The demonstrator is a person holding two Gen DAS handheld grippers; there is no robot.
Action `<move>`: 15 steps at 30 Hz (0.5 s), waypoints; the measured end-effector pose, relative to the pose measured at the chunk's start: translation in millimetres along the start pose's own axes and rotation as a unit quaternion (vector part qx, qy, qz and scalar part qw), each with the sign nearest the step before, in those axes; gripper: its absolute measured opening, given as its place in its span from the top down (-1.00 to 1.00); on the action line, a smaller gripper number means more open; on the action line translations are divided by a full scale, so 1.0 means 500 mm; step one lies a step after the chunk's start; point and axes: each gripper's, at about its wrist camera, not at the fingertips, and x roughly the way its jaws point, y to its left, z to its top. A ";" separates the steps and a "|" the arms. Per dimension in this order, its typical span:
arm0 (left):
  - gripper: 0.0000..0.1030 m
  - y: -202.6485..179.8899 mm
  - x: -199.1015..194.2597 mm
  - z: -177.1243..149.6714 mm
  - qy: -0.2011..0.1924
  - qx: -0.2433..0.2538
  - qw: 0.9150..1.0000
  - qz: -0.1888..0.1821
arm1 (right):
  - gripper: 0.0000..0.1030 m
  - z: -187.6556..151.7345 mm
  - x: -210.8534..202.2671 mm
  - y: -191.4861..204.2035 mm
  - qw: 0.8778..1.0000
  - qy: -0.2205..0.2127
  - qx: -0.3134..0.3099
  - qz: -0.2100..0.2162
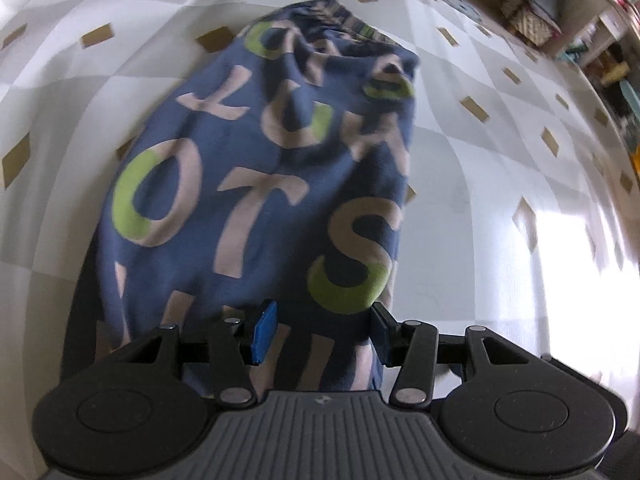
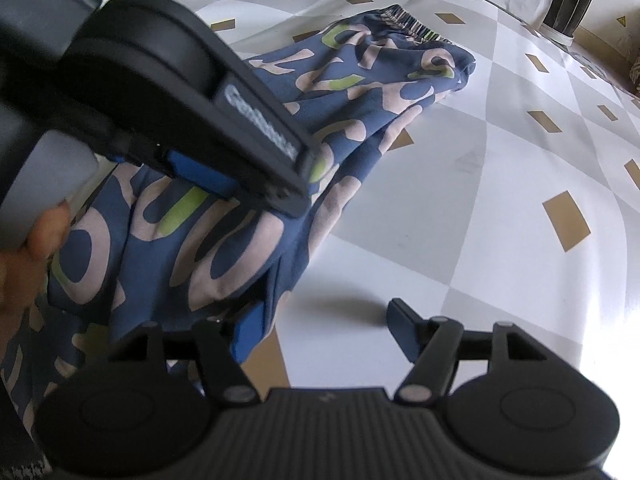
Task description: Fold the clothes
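A blue garment (image 1: 256, 184) printed with large pink and green letters lies lengthwise on the checkered table cover (image 1: 480, 184), its striped waistband at the far end. My left gripper (image 1: 322, 332) is shut on the near end, with bunched fabric filling the gap between its blue pads. In the right wrist view the left gripper (image 2: 280, 196) holds that end raised, and the garment (image 2: 360, 92) drapes down from it. My right gripper (image 2: 326, 332) is open. Its left pad touches the garment's hanging edge; the right pad stands over bare table cover (image 2: 460, 240).
A person's hand (image 2: 40, 232) holds the left gripper's handle. Shelves and boxes (image 1: 536, 12) line the far right edge of the table. A black striped object (image 2: 572, 0) stands at the back right, and a cable runs along the back edge.
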 end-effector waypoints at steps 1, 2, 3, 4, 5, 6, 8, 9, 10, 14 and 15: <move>0.08 0.007 -0.001 0.002 -0.001 -0.007 1.000 -0.001 | -0.27 0.000 0.000 0.000 1.000 0.000 0.000 0.000; 0.08 0.012 -0.003 0.003 -0.004 -0.011 1.000 0.004 | -0.27 0.001 0.000 0.000 1.000 0.000 -0.001 -0.001; 0.08 0.017 -0.005 0.004 -0.006 -0.017 1.000 0.007 | -0.27 0.001 0.000 0.001 1.000 0.001 -0.001 -0.001; 0.08 0.023 -0.006 0.005 -0.007 -0.022 1.000 0.006 | -0.27 0.001 -0.001 0.003 1.000 0.001 -0.002 -0.001; 0.08 0.028 -0.006 0.006 -0.005 -0.028 1.000 0.002 | -0.27 0.000 -0.001 0.007 1.000 0.001 -0.002 -0.002; 0.08 0.032 -0.005 0.007 -0.004 -0.033 0.999 0.000 | -0.27 0.002 -0.001 0.007 1.000 0.001 -0.002 -0.002; 0.08 0.041 -0.004 0.008 -0.004 -0.041 0.999 -0.002 | -0.27 0.005 -0.001 0.005 1.000 -0.001 -0.001 -0.002; 0.08 0.046 -0.004 0.009 -0.004 -0.045 0.999 -0.003 | -0.27 0.006 -0.002 0.005 1.000 -0.003 0.000 -0.002; 0.08 0.050 -0.003 0.010 -0.003 -0.051 0.999 -0.006 | -0.27 0.007 -0.002 0.004 1.000 -0.005 0.000 -0.002; 0.08 0.070 -0.005 0.016 -0.001 -0.079 0.997 -0.018 | -0.27 0.013 0.001 0.005 1.000 -0.016 0.000 -0.006; 0.08 0.073 -0.005 0.018 0.000 -0.085 0.996 -0.022 | -0.27 0.015 0.001 0.006 1.000 -0.020 0.001 -0.007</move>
